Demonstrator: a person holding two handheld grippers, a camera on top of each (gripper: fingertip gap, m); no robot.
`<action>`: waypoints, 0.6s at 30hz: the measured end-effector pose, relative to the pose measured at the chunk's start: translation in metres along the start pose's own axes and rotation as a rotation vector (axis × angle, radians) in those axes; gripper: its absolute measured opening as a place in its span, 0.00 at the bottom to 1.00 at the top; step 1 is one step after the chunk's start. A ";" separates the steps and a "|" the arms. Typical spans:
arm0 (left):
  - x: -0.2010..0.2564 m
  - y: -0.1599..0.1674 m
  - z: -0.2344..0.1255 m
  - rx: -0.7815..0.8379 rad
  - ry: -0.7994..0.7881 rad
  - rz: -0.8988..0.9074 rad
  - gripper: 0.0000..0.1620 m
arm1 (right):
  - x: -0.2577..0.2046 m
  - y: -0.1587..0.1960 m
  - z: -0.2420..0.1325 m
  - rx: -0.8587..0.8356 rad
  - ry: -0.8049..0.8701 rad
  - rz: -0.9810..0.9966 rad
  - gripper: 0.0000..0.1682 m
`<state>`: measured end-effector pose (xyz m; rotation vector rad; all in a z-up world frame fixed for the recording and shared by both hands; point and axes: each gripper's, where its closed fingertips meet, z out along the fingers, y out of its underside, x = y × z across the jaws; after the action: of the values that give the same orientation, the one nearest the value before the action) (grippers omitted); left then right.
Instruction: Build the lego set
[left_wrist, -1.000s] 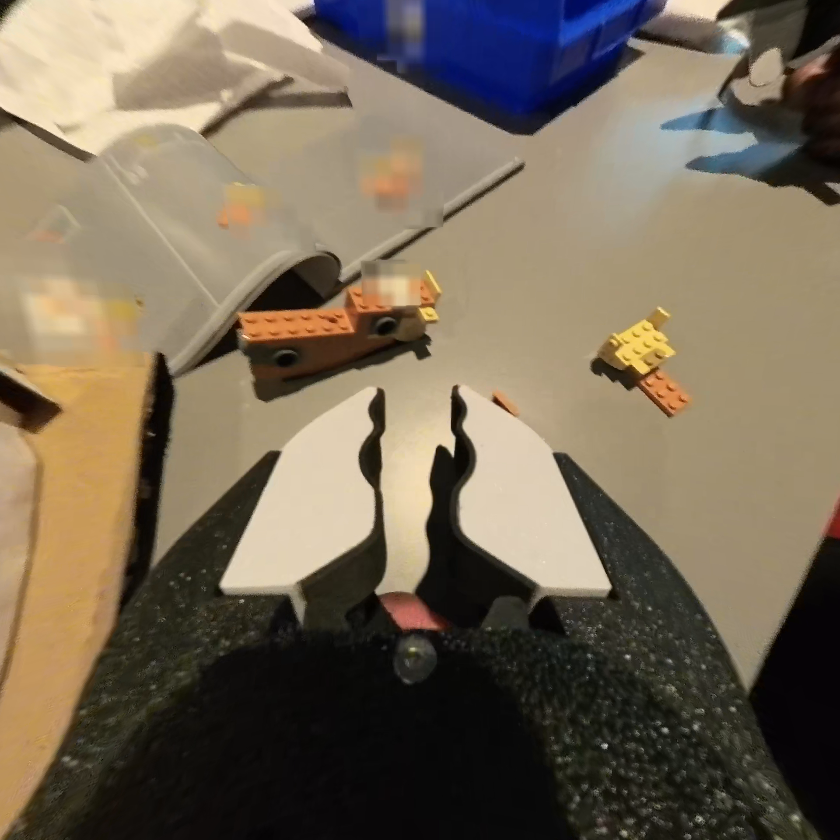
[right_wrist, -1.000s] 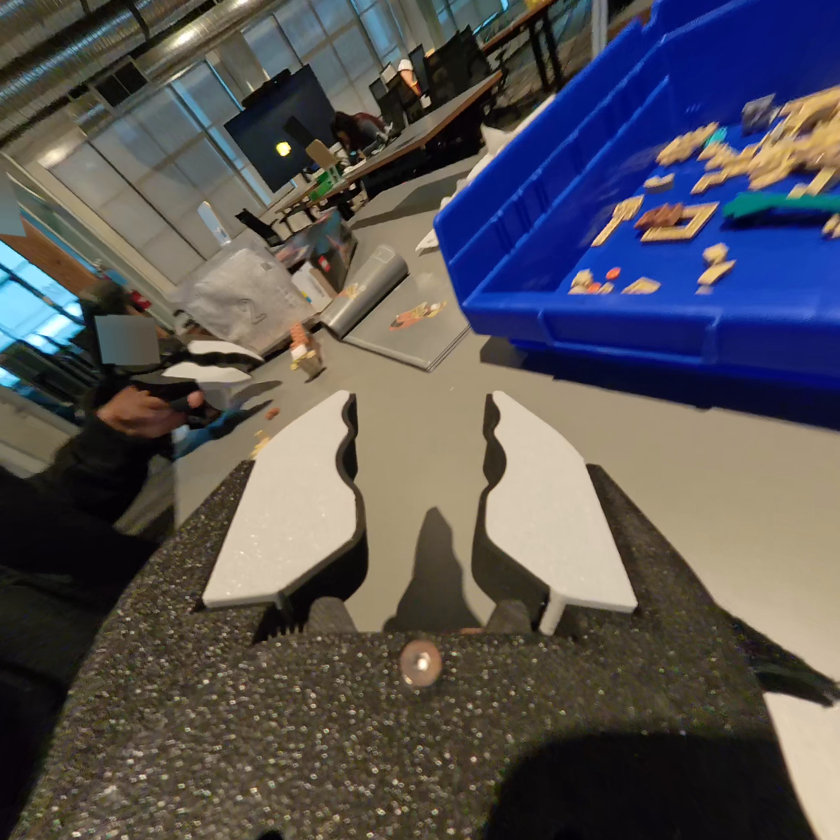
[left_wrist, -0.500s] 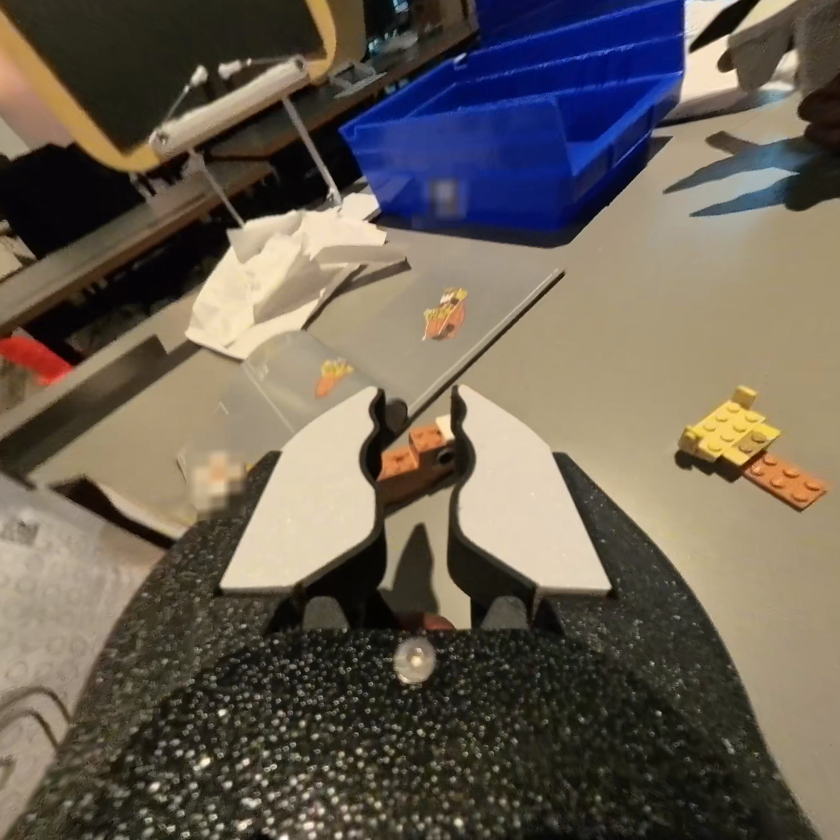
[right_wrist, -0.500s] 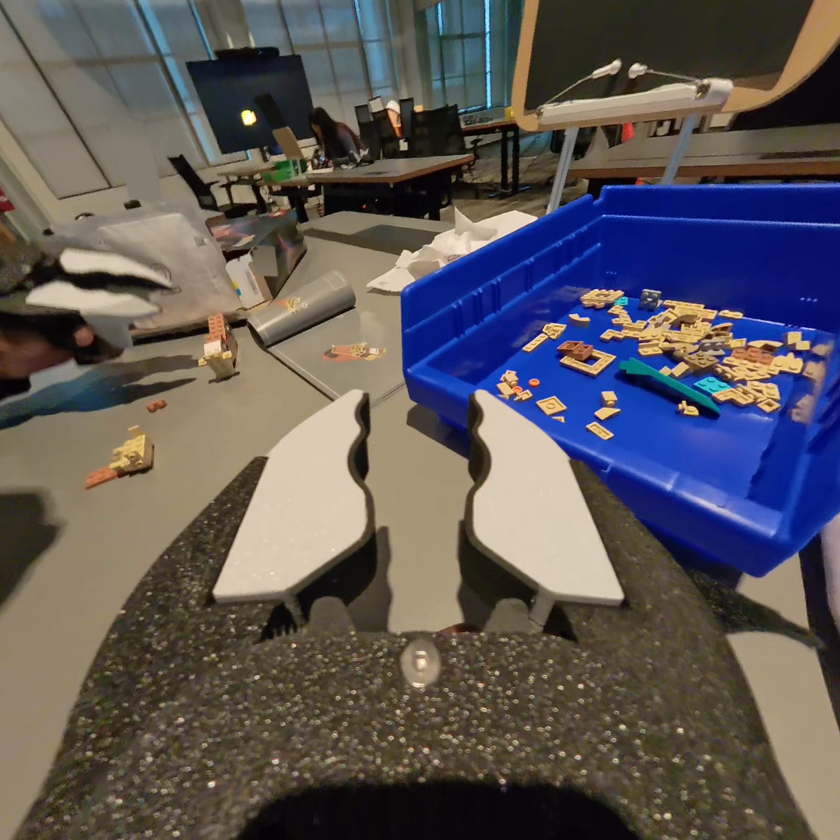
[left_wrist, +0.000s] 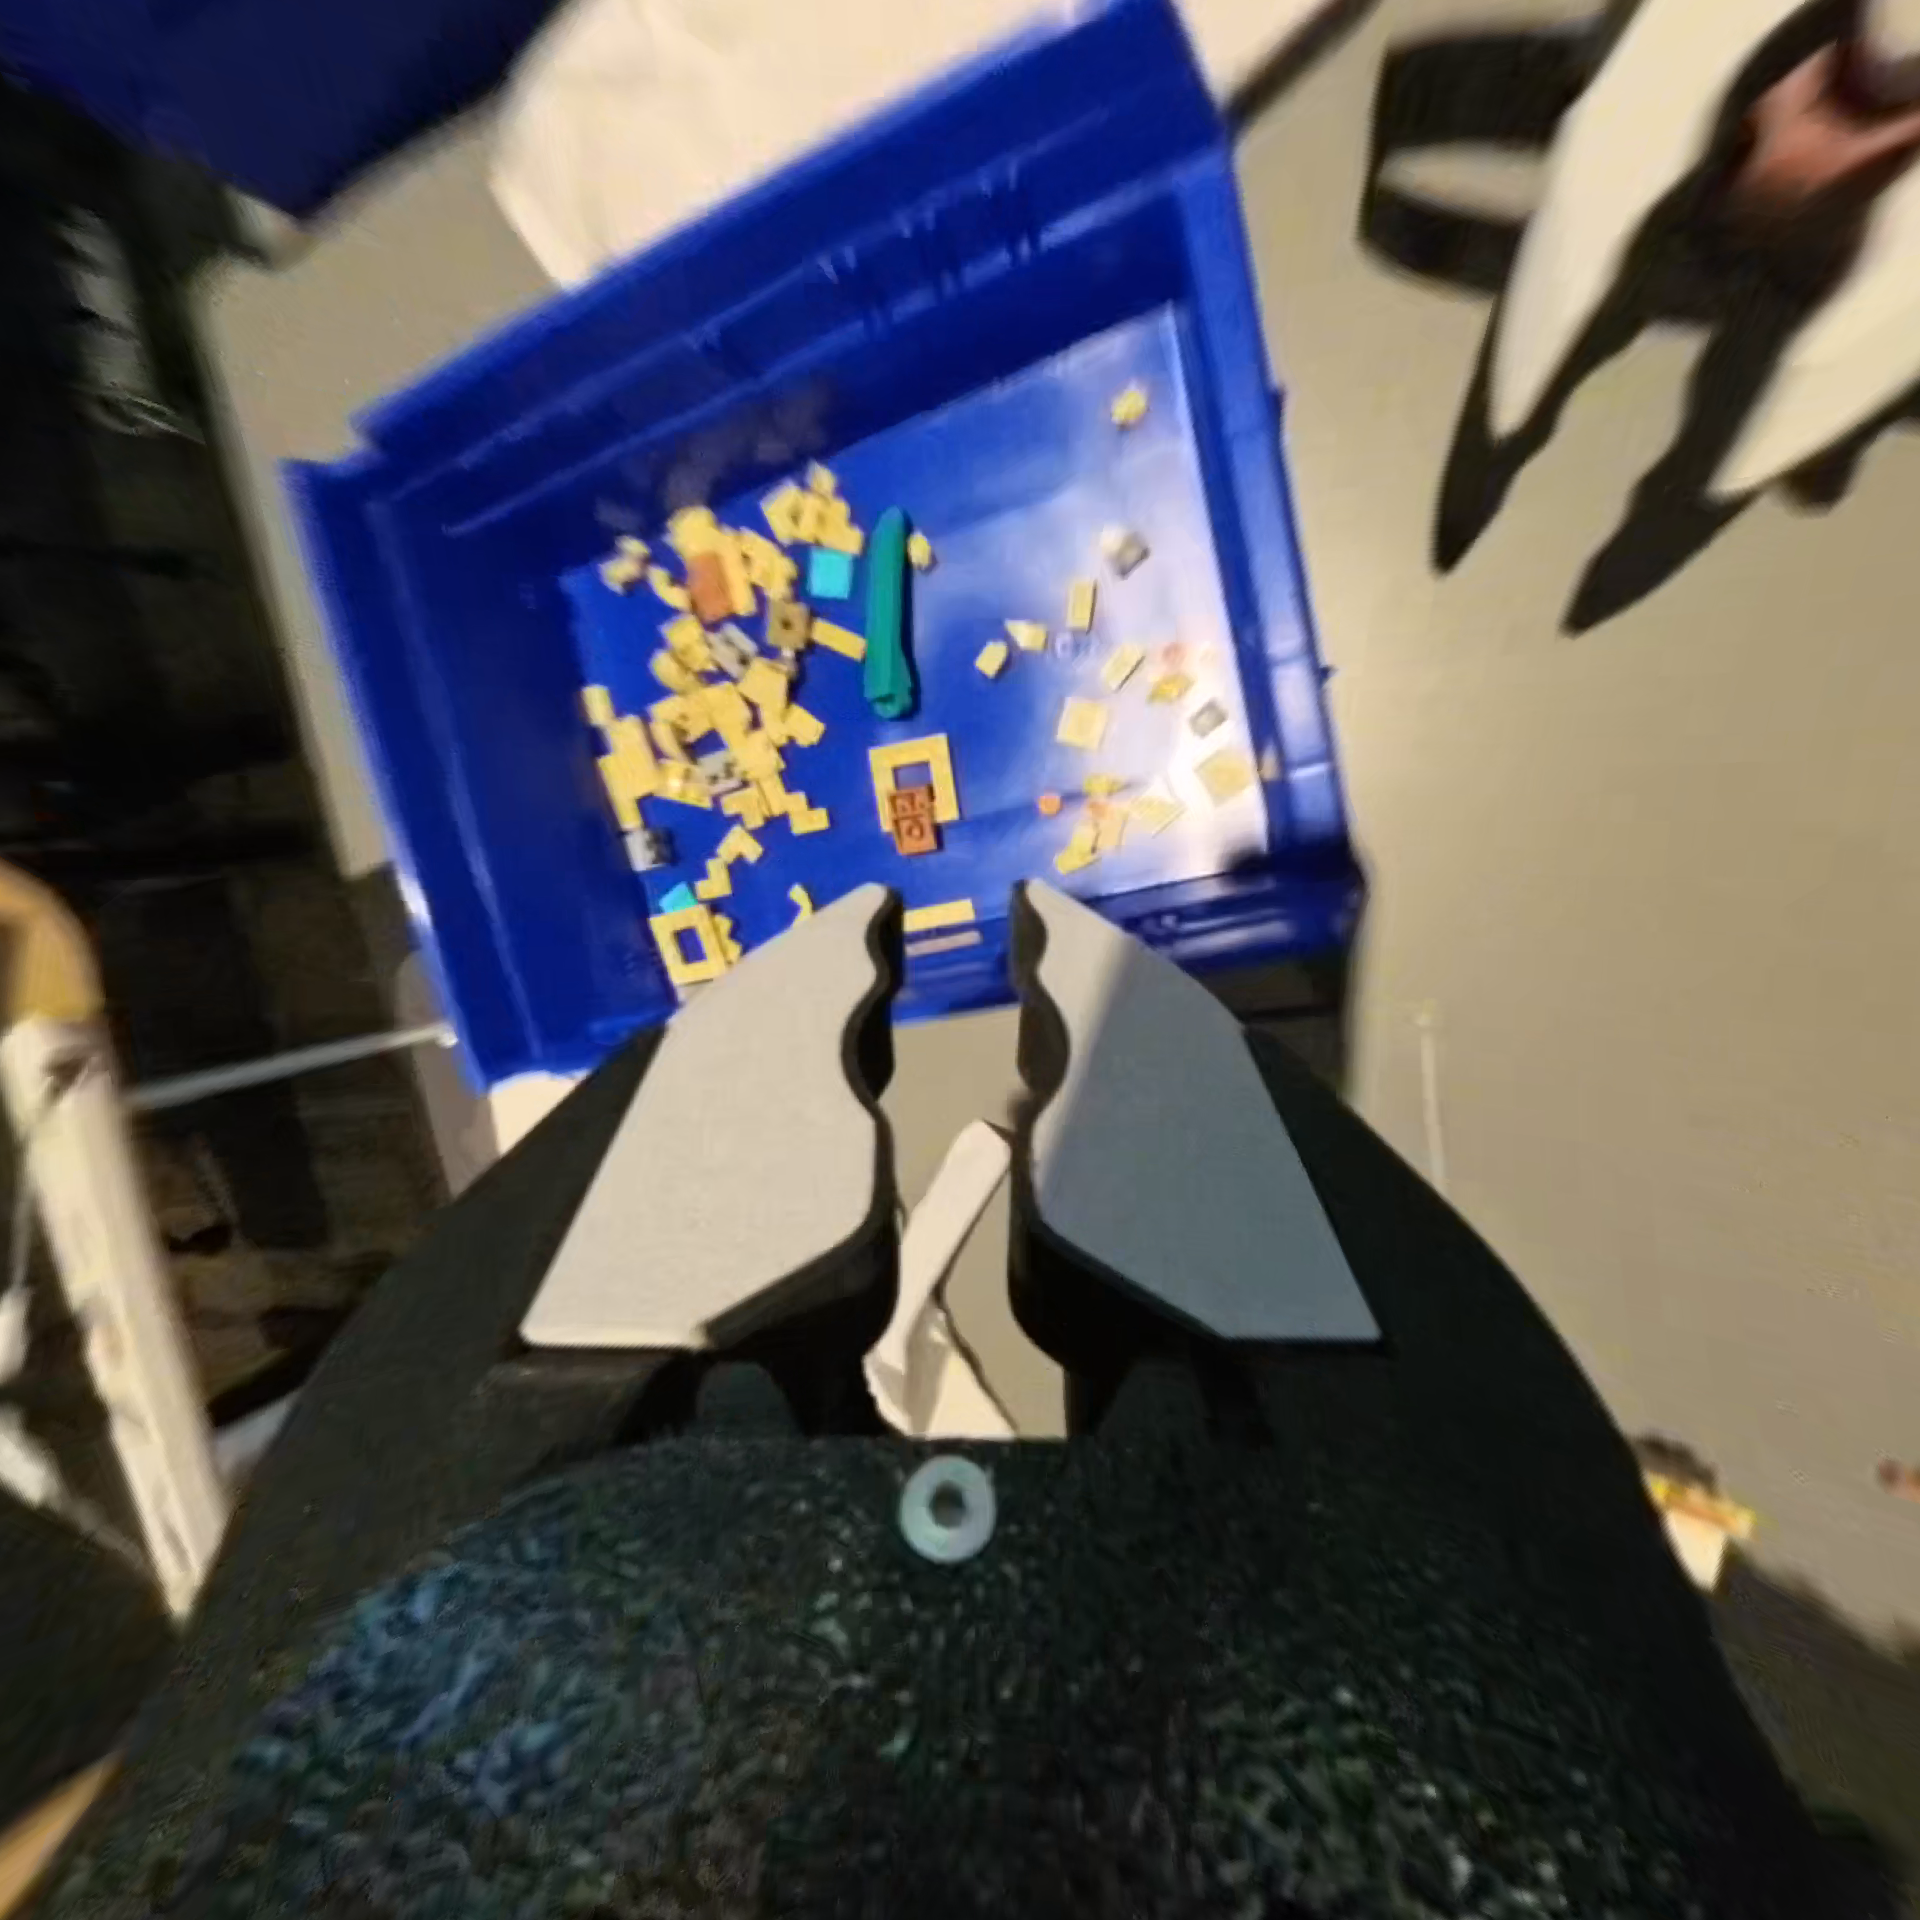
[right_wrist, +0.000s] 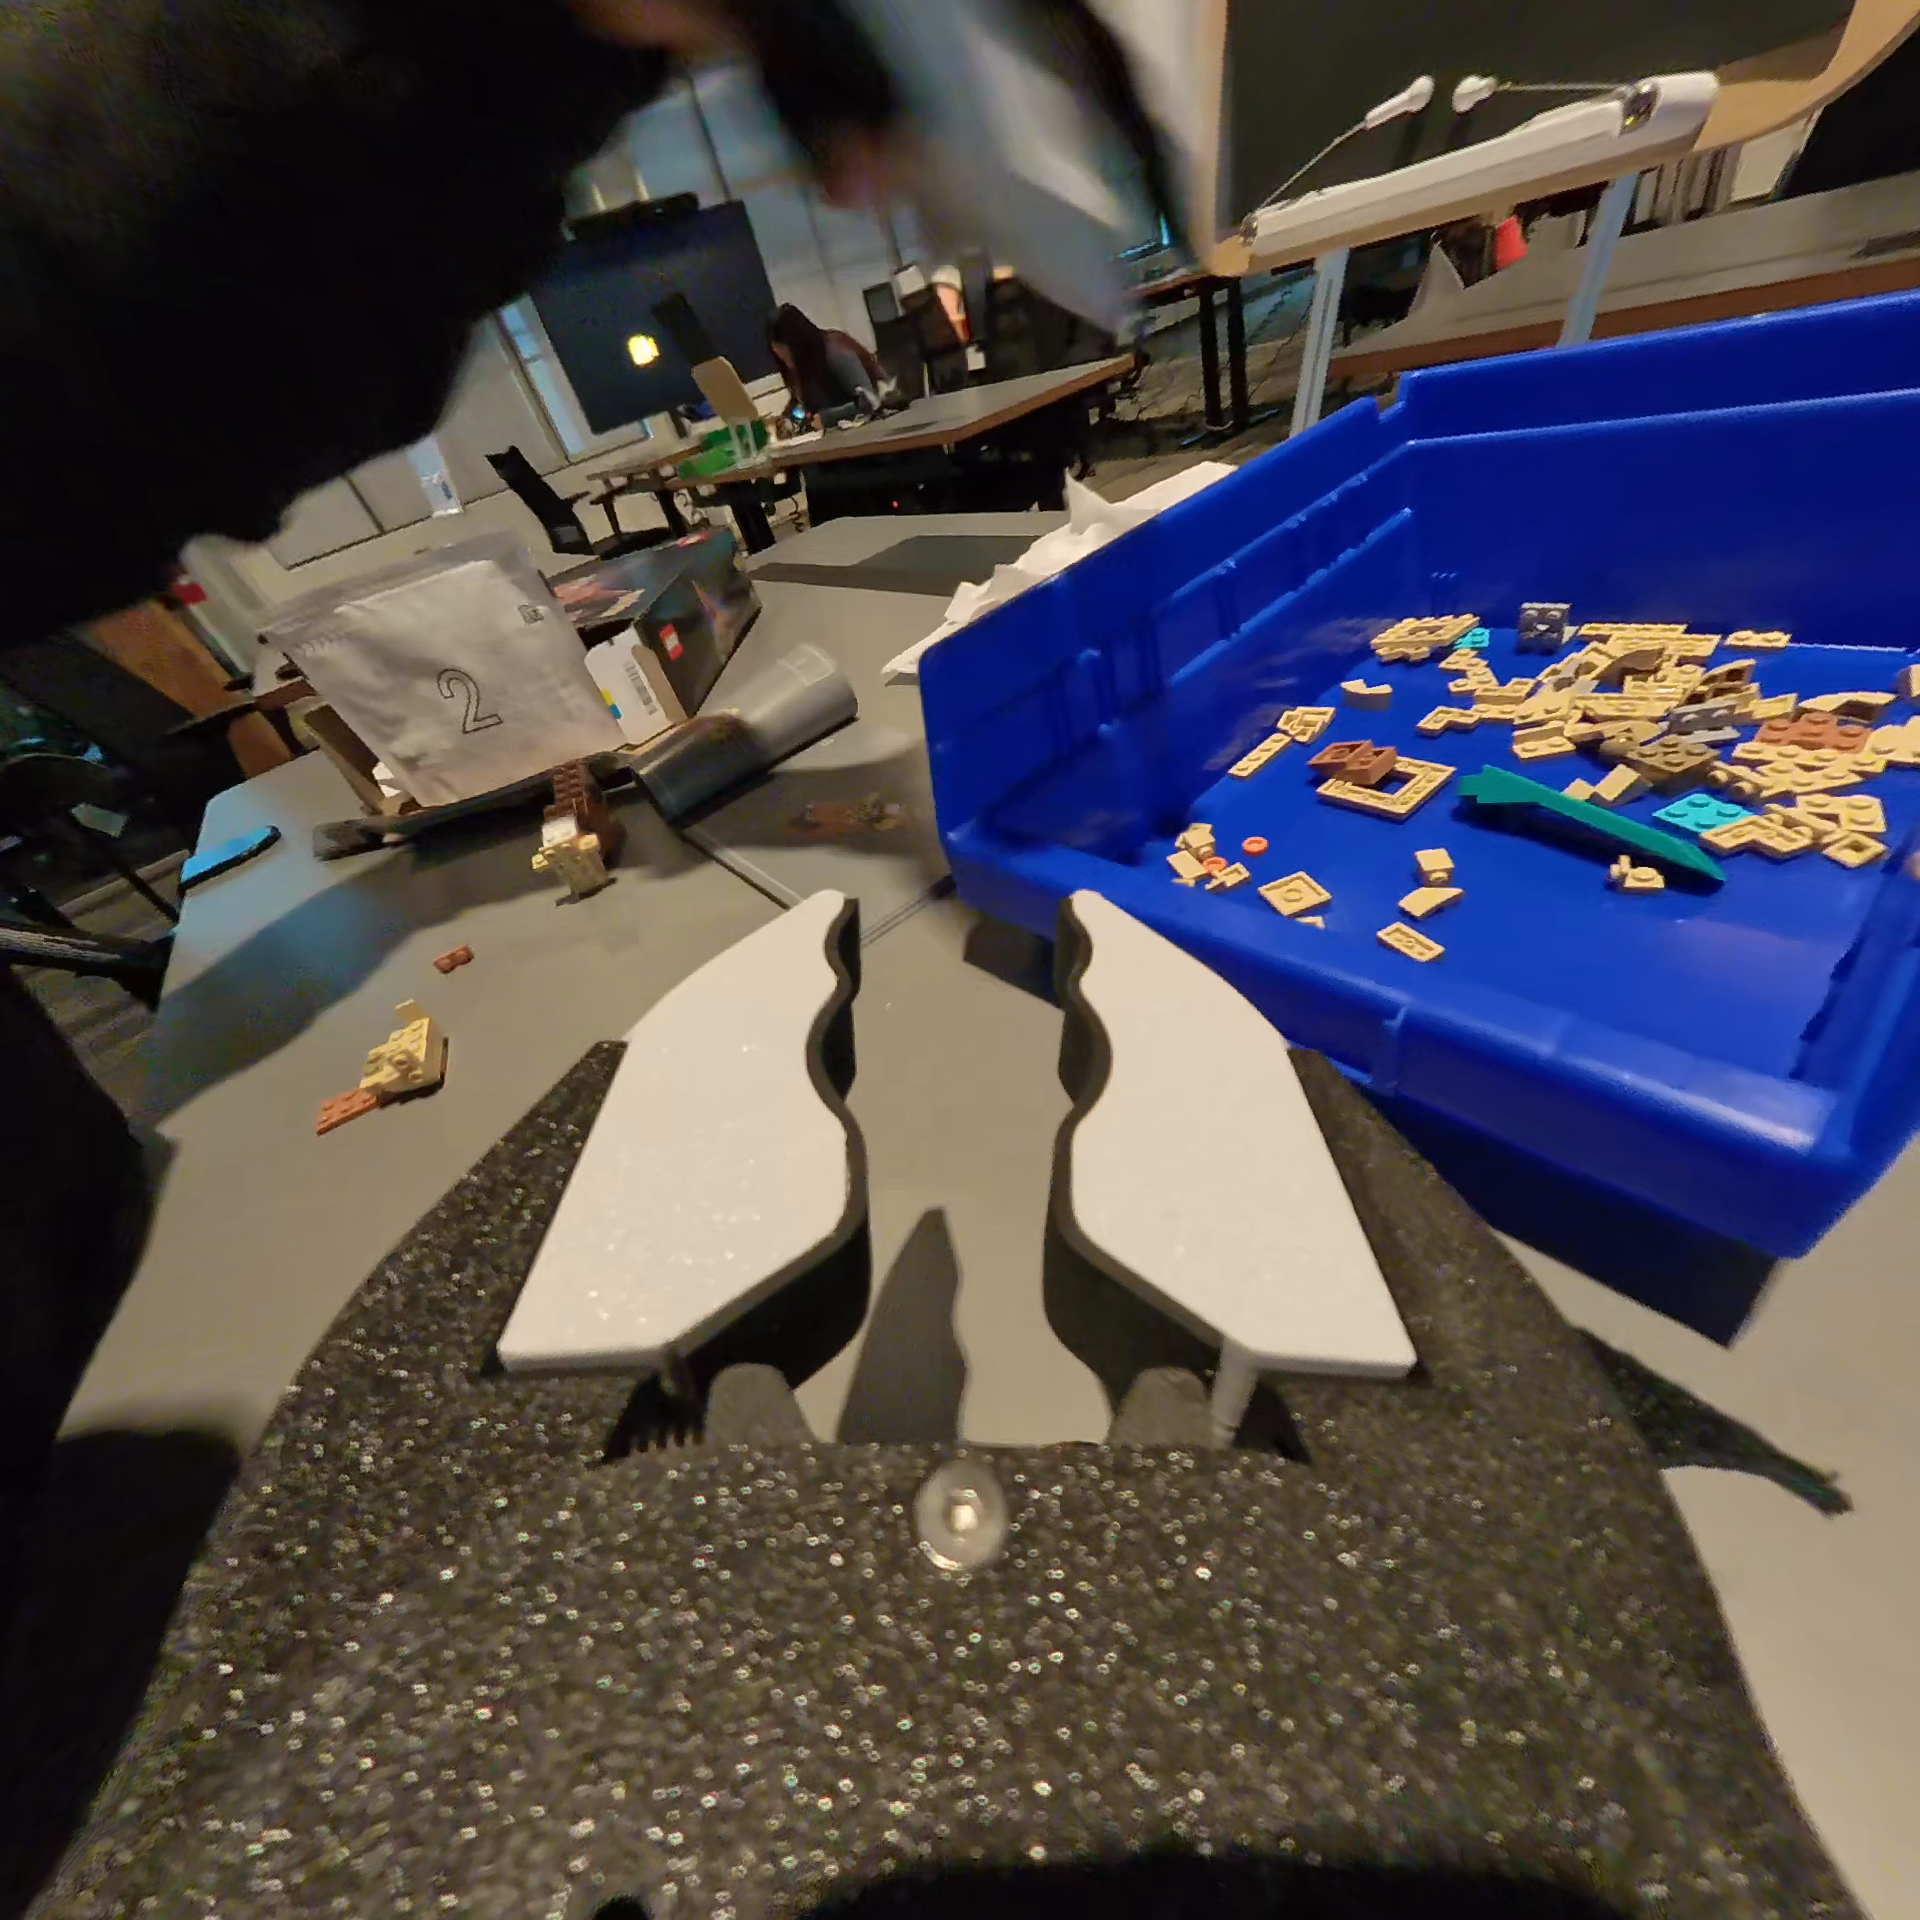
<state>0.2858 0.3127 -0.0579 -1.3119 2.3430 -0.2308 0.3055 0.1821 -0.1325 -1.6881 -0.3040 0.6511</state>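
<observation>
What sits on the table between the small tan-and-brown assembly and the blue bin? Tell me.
In the right wrist view, the open right tongs sit between the small assembly and the blue bin; otherwise only bare grey table.

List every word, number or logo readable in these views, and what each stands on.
I do not copy writing out; these things bear it:
White paper bag: one large printed numeral.
Dark cardboard box: a small red logo, print too small to read.
White box flap: a barcode label, too small.
Left wrist view: too blurred, nothing legible.
</observation>
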 end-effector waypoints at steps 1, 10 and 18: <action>-0.009 0.001 0.024 -0.104 0.076 0.025 0.09 | 0.000 0.000 -0.002 0.002 0.005 -0.002 0.21; -0.019 0.057 0.135 -0.607 0.272 0.114 0.12 | 0.016 -0.003 -0.014 0.062 0.025 0.115 0.20; -0.015 0.068 0.155 -0.673 0.252 0.141 0.16 | 0.007 0.001 -0.011 0.031 -0.001 0.129 0.20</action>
<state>0.3105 0.3722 -0.2150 -1.4502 2.8495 0.5118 0.3175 0.1767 -0.1340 -1.6873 -0.1857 0.7482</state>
